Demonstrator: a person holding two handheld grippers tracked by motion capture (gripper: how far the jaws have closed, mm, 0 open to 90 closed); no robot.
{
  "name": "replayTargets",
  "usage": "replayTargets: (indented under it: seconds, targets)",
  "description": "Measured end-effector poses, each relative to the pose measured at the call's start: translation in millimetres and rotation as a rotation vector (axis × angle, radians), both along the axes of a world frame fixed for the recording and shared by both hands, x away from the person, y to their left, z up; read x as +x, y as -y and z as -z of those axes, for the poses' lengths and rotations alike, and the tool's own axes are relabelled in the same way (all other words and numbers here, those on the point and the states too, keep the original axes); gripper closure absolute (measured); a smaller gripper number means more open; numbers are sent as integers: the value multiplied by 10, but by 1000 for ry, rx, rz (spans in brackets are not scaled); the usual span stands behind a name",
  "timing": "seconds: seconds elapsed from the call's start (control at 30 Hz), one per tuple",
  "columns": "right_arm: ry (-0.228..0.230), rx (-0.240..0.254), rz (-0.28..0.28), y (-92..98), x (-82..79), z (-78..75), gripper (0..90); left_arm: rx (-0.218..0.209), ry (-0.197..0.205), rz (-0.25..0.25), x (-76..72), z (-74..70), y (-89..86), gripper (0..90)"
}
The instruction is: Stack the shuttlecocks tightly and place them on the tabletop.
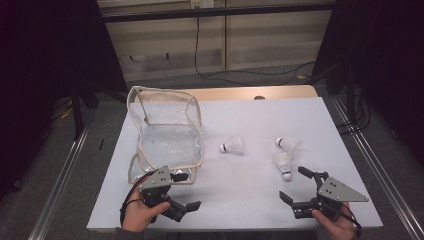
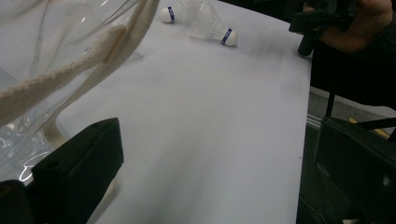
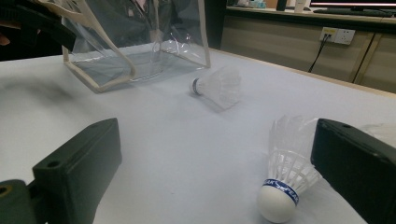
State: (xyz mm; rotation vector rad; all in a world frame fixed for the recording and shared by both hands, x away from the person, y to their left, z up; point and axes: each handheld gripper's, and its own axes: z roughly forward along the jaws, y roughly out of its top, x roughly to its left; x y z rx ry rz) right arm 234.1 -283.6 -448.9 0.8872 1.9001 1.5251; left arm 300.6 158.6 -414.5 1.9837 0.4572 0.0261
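A clear plastic bag (image 1: 167, 135) with cream trim stands open on the left of the white tabletop (image 1: 240, 200). Three white shuttlecocks lie to its right: one in the middle (image 1: 232, 146), and two close together (image 1: 289, 145) (image 1: 283, 164). My left gripper (image 1: 187, 191) is open just in front of the bag (image 2: 60, 70), with bare table between its jaws (image 2: 219, 172). My right gripper (image 1: 295, 184) is open too. The nearest shuttlecock (image 3: 287, 177) lies cork-first just inside its right jaw, apart from both jaws (image 3: 217, 172). The middle shuttlecock (image 3: 219, 86) and the bag (image 3: 135, 42) lie farther off.
The table's front edge runs just below both hands, and its right edge (image 2: 303, 107) is close to the right gripper. Metal rails (image 1: 65, 170) flank the table on the floor. A wooden strip (image 1: 250, 93) and cables (image 1: 210, 75) lie behind.
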Motion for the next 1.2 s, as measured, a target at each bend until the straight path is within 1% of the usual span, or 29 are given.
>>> replayTargets:
  seconds: [0.13, 0.33, 0.37, 0.43, 0.47, 0.57, 0.63, 0.77, 0.87, 0.9, 0.97, 1.03, 1.2]
  targets:
    - [1, 0, -2, -1, 0, 1, 12, 6, -1, 6, -7, 3, -4, 14]
    - [-2, 0, -4, -5, 4, 6, 12, -18, -3, 0, -21, -8, -42, 22]
    - [-2, 0, -4, -8, 3, 6, 13, -7, 0, 0, -23, -10, -50, 24]
    - [-3, -5, -2, -12, 2, 5, 12, -6, -2, 4, -33, -2, -51, 25]
    - [0, -4, -6, -14, 3, 5, 13, 4, 2, 8, -34, 1, -57, 25]
    - [-1, -3, -5, -14, 3, 5, 13, -5, -3, 8, -47, 0, -67, 25]
    - [-1, -1, -4, -11, 8, 10, 13, 0, -1, 11, -51, -2, -77, 25]
    - [-3, -1, -2, -9, 9, 13, 12, -9, -11, 21, -70, 16, -55, 24]
    - [-1, -1, -5, -13, 7, 8, 13, -8, -11, 15, -81, 24, -77, 24]
    - [0, -3, -4, -14, 7, 8, 13, -20, -10, 4, -86, 27, -95, 24]
    - [0, -6, -3, -18, 8, 8, 12, -27, -14, -3, -86, 23, -147, 27]
    - [-3, -3, -6, -24, 9, 12, 13, -31, -15, -20, -84, 25, -190, 28]
    - [-5, -5, -8, -32, 13, 13, 13, -20, -13, -24, -74, 32, -230, 30]
